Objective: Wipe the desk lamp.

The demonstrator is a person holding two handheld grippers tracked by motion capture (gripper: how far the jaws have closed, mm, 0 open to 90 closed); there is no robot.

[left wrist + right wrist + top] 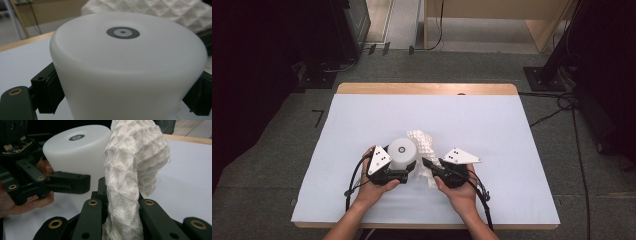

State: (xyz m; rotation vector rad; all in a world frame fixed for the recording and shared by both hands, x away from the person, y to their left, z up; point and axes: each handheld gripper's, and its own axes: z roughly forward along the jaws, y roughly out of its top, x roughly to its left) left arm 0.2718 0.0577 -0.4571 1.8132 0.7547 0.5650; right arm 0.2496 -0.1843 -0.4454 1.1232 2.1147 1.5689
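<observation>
Gripping the white cup (pixel 402 152) by its sides, the left gripper (pixel 408 172) has its fingers (pixel 46 93) pressed on smooth, stiff, likely slippery plastic; low on the wall seems safest. The right gripper (pixel 428 164) is pinched shut on the soft, light waffle-knit cloth (pixel 130 177), just beside the cup on the desk (pixel 492 130).

This looks like a lab or a test room. A small wooden table (pixel 427 89) with a white sheet (pixel 492 130) stands alone on a grey carpet floor (pixel 267 165). Black stands (pixel 542 77) and loose cables (pixel 562 107) lie around it, dark equipment is at both sides, and light wooden furniture (pixel 492 15) stands behind.
</observation>
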